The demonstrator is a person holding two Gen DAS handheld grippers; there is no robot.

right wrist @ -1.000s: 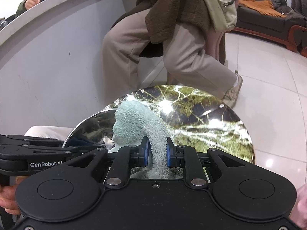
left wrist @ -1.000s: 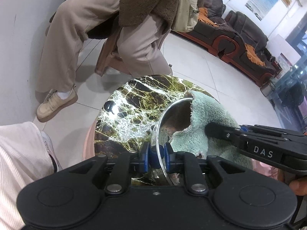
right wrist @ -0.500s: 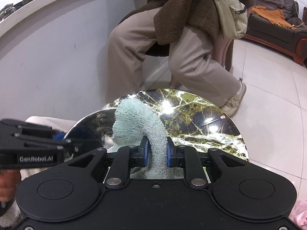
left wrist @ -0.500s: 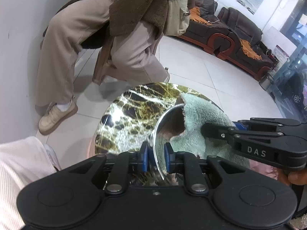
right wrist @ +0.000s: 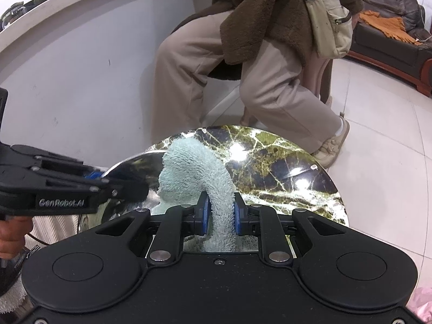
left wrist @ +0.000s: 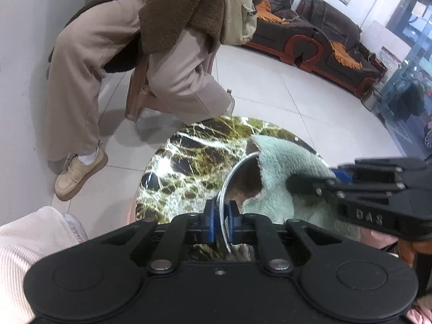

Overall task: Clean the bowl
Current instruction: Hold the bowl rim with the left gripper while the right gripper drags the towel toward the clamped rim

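A shiny steel bowl [left wrist: 244,174] stands tilted on its edge above the round green marble table [left wrist: 189,156]. My left gripper [left wrist: 220,216] is shut on the bowl's near rim, and its jaws are closing tighter on the thin metal. A pale green towel [left wrist: 286,167] fills the bowl's right side. In the left wrist view my right gripper [left wrist: 297,183] reaches in from the right onto the towel. In the right wrist view my right gripper [right wrist: 220,213] is shut on a fold of the towel [right wrist: 194,162], inside the bowl [right wrist: 135,170]. My left gripper [right wrist: 108,186] comes in from the left.
A person in beige trousers [left wrist: 89,62] and a brown fleece sits on a chair just beyond the table [right wrist: 283,175]. A curved white counter wall [right wrist: 81,67] stands at the left. Dark sofas [left wrist: 324,32] line the far side of the tiled floor [left wrist: 270,94]. A white ribbed leg [left wrist: 27,243] is at bottom left.
The left gripper's pads have drawn closer together on the bowl's rim. In the right wrist view the left gripper has shifted upward a little. The right gripper keeps its hold on the towel.
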